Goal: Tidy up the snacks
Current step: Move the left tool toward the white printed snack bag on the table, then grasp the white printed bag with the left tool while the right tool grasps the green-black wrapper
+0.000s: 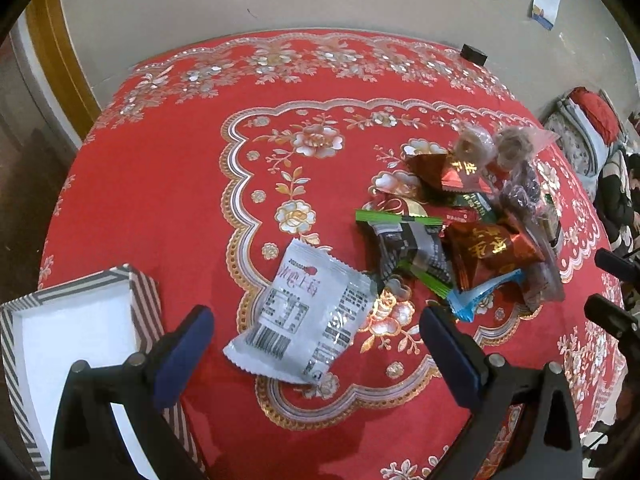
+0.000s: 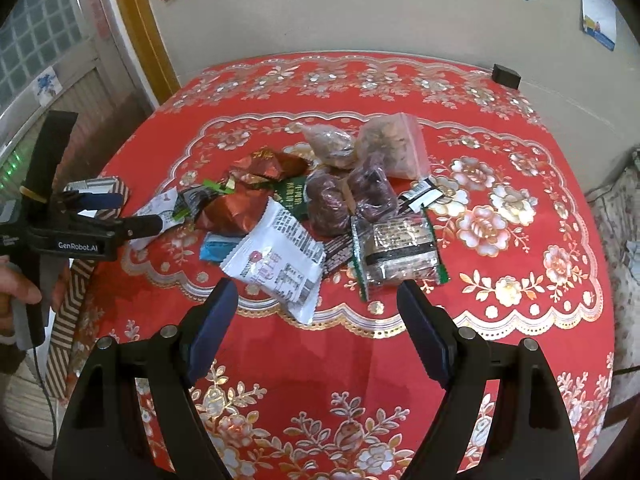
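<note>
White snack packet (image 1: 304,316) lies just beside the striped box (image 1: 80,320), dead ahead between my spread left gripper (image 1: 316,340), long axis slanting away; right gripper (image 2: 316,312), also spread, sits farther off.

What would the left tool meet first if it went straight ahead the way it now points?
Most likely the silver-white snack packet, which lies flat on the red tablecloth between the open fingers of the left tool. The heap of snacks lies further on, to the right. Depth is unclear.
</note>
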Motion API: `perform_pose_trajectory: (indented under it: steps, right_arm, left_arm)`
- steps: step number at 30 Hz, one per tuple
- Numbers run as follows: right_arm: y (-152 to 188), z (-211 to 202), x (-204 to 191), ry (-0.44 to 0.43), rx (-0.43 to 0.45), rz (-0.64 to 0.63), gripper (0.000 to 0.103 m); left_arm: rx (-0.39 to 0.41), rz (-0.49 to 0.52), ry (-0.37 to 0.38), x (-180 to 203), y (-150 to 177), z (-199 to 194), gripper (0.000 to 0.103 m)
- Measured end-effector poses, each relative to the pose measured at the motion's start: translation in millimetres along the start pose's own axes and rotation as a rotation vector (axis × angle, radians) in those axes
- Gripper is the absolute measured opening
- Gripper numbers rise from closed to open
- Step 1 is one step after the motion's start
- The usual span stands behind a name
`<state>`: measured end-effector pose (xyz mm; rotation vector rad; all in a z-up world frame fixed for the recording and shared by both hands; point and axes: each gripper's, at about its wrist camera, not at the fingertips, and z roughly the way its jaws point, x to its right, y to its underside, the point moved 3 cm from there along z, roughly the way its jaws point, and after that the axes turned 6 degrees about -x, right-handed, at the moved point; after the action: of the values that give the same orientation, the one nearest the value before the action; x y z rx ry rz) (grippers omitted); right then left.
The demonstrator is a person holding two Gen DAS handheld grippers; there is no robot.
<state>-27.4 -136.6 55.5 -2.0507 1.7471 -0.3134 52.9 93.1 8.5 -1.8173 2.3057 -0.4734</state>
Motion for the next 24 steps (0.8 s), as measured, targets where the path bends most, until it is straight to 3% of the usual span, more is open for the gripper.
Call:
perform_pose_trajectory:
  steps: [18,24]
  right_arm:
    - [-19.1,-0.8,-16.6,-0.058,0.022,-0.015,0.082]
    - [-30.9,-1.3,-28.6,-0.102,0.028,-0.015,0.082]
  left_arm:
    - [-0.077,0.142,0.018,1.3,-10.9,24.6,0.103]
    - [-0.097,0.198,-0.009,0.7,-9.0,28.1,0.080]
